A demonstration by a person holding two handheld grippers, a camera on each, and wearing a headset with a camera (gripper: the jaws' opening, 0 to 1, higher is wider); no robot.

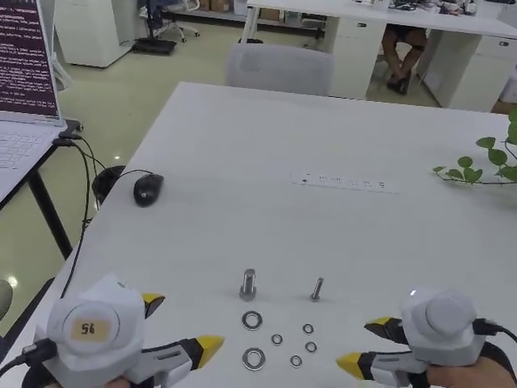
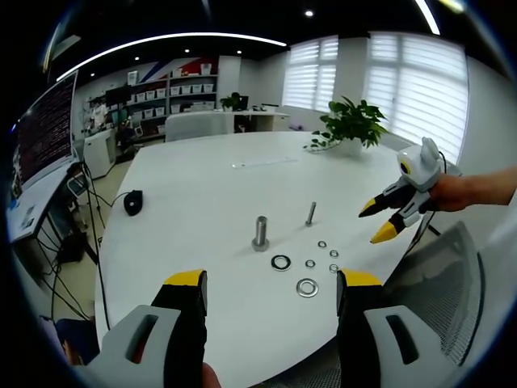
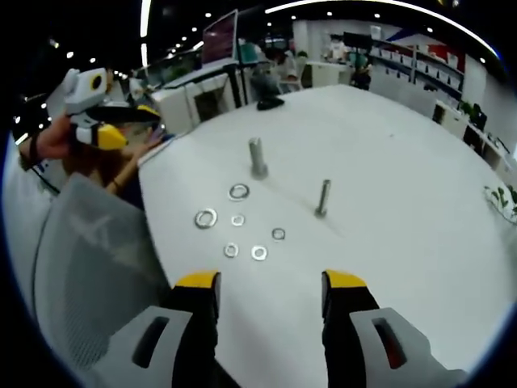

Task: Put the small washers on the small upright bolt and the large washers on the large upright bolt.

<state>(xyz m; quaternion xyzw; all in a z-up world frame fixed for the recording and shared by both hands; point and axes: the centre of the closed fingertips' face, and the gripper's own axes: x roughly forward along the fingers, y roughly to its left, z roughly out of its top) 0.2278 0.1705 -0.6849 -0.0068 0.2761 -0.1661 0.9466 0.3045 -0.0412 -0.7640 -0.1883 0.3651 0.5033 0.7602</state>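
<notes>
A large upright bolt (image 1: 248, 284) and a small upright bolt (image 1: 317, 288) stand on the white table (image 1: 266, 162). In front of them lie two large washers (image 1: 252, 320) (image 1: 254, 359) and several small washers (image 1: 308, 329). My left gripper (image 1: 181, 325) is open at the near left, beside the washers. My right gripper (image 1: 363, 343) is open at the near right. In the left gripper view the open gripper (image 2: 271, 280) faces the large bolt (image 2: 260, 233) and the large washers (image 2: 281, 262). In the right gripper view the open gripper (image 3: 271, 280) faces the small bolt (image 3: 323, 198) and the small washers (image 3: 259, 253).
A black mouse (image 1: 148, 189) with its cable lies at the table's left. A white power strip (image 1: 345, 182) lies further back. A plant (image 1: 485, 162) reaches in from the right. A laptop (image 1: 24, 81) stands on a side desk to the left, a grey chair (image 1: 279, 69) behind the table.
</notes>
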